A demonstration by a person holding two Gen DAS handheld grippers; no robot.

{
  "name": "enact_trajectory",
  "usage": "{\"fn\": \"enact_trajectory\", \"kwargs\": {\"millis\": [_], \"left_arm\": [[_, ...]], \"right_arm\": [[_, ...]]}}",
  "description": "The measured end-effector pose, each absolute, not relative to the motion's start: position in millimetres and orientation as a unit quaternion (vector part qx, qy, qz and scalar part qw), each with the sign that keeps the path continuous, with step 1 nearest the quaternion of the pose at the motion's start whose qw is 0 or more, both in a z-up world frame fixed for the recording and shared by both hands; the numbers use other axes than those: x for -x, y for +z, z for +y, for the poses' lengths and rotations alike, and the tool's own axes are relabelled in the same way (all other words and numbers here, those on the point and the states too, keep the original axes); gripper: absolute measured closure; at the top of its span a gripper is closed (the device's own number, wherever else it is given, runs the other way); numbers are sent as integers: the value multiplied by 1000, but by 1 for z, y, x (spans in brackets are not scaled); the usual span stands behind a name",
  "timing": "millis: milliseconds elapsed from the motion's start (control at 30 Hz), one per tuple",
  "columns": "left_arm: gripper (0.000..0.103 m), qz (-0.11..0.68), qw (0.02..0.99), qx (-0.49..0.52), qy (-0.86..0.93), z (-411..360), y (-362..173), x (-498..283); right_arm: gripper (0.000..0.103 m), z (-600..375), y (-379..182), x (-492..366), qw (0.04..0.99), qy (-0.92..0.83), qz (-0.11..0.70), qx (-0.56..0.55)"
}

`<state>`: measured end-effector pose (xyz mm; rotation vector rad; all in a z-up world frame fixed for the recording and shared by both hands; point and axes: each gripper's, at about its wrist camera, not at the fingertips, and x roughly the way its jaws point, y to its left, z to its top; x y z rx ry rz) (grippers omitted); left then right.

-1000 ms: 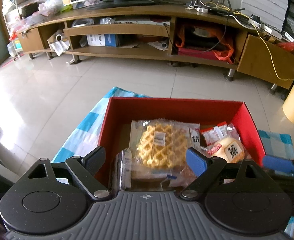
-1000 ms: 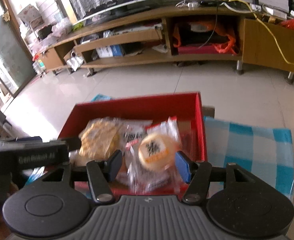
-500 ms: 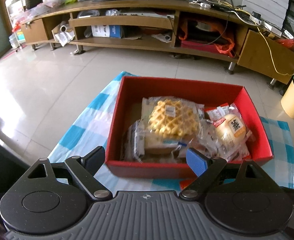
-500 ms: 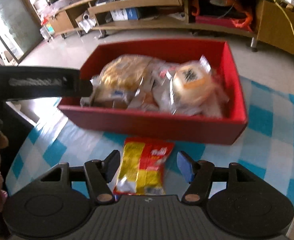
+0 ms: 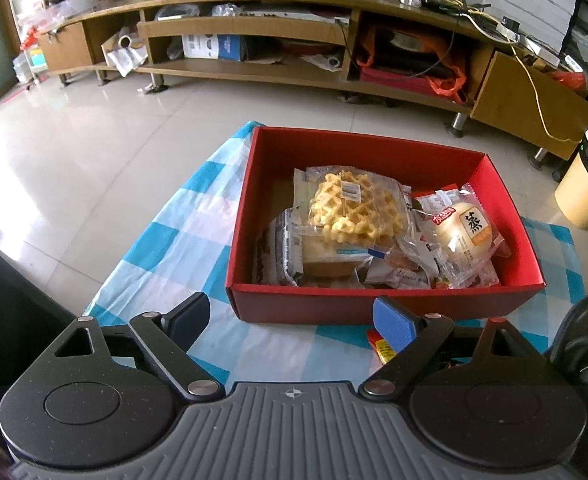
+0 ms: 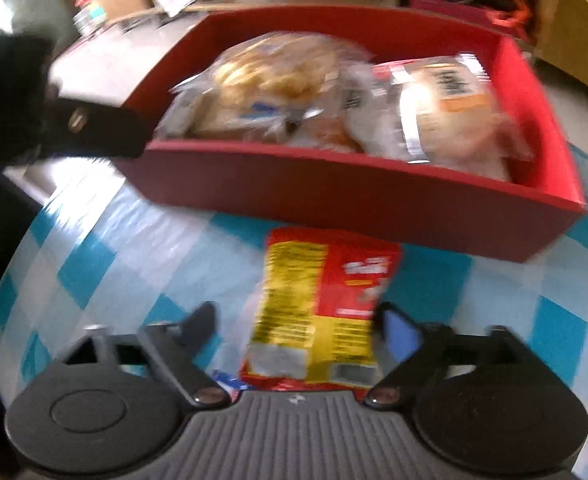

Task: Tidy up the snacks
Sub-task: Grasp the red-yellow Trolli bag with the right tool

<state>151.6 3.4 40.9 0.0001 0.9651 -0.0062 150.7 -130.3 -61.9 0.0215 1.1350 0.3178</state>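
Snacks in crinkly clear wrappers, a golden lattice waffle [image 5: 356, 208] and a round pale bun [image 5: 464, 232], fill the red cardboard box [image 5: 374, 306], while a glossy red-and-yellow packet [image 6: 322, 312] lies flat just in front of the box on the blue-checked tabletop [image 5: 165, 240]. Beyond the box, pale floor tiles [image 5: 93, 148] run to a low wooden TV stand [image 5: 253, 72]. Left tongs [image 5: 289, 318] gape wide and empty before the box; right tongs [image 6: 300, 326] are opening, the packet between them, ungripped.
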Motion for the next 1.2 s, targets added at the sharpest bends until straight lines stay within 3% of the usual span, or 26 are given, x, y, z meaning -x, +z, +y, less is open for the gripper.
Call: {"fn": "enact_trajectory", "kwargs": {"millis": [100, 167, 233, 333, 400, 667, 1200], "left_arm": [[10, 464, 886, -4, -4, 6, 40, -151], [10, 464, 886, -2, -3, 10, 40, -150], [10, 463, 886, 1, 0, 14, 41, -150], [10, 464, 886, 8, 1, 18, 42, -148], [10, 464, 886, 9, -2, 18, 42, -145], [8, 506, 861, -26, -46, -8, 10, -116], [5, 523, 787, -208, -252, -97, -52, -77]], "right_arm": [[1, -127, -64, -149, 830, 163, 533, 2], [9, -127, -63, -145, 831, 169, 529, 26], [29, -126, -62, -143, 835, 165, 522, 49], [45, -133, -58, -140, 840, 159, 514, 64], [48, -144, -54, -141, 839, 159, 518, 47], [48, -187, -31, -123, 854, 131, 502, 28], [48, -255, -30, -109, 849, 128, 508, -60]]}}
